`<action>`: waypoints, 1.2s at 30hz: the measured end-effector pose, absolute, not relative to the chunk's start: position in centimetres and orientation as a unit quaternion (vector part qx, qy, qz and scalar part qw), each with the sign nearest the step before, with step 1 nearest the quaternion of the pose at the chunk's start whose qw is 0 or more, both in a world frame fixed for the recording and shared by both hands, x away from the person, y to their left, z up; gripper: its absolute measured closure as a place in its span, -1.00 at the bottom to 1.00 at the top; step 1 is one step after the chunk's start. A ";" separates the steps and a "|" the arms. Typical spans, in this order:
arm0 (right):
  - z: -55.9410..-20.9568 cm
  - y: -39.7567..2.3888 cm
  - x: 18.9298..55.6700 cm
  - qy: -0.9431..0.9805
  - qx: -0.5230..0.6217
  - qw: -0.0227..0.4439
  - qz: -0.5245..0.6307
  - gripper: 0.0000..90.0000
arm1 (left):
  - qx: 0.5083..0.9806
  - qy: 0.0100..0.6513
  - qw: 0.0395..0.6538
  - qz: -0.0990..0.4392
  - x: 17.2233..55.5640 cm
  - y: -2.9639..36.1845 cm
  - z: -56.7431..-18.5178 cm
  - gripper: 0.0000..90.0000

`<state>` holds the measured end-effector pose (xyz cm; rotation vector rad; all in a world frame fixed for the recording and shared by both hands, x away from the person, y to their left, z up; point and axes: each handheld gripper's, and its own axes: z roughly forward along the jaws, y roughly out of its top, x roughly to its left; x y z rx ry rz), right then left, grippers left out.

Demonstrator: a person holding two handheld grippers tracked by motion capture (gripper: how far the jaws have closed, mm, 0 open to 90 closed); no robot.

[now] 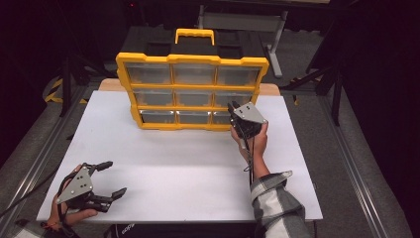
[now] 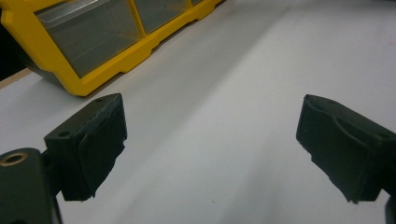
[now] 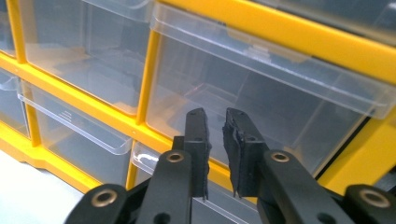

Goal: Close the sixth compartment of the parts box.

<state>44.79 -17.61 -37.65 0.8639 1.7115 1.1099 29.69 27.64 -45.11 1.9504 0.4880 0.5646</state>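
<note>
Two grippers, one near the work: right gripper (image 3: 215, 121) sits at the organizer's (image 1: 192, 59) lower right. Its jaws stand a narrow slit apart, nothing between them. The clear drawer (image 3: 261, 93) lies just ahead of the tips, its lip running crosswise. Left gripper (image 2: 212, 140) is wide open, empty, well apart.

A yellow drawer cabinet (image 1: 192, 91) stands upright toward twelve o'clock on the white table, its front facing six o'clock. The frame is yellow with a yellow carry handle (image 1: 194, 34) on top and a black back part behind. It holds nine clear plastic drawers in three rows of three, all pushed in. The middle-row drawer at the three o'clock end (image 3: 261, 93) is see-through, with a lip along its top edge, and looks empty.
</note>
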 end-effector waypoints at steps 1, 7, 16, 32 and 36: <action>-37.6 -17.5 44.6 0.691 0.346 0.452 0.447 0.76 | 0.807 0.203 0.503 0.234 29.7 27.6 -45.1 -0.79; -37.3 -17.6 44.2 0.686 0.342 0.452 0.456 0.65 | 0.808 0.203 0.502 0.232 29.7 27.6 -45.1 -0.79; -37.0 -17.7 43.9 0.681 0.340 0.449 0.469 0.19 | 0.808 0.203 0.502 0.231 29.7 27.6 -45.2 -0.79; -36.6 -17.8 43.2 0.670 0.331 0.445 0.493 -0.33 | 0.806 0.205 0.505 0.229 29.8 27.5 -45.2 -0.79; -36.5 -17.6 42.9 0.665 0.330 0.447 0.500 -0.40 | 0.806 0.207 0.505 0.229 29.8 27.6 -45.2 -0.79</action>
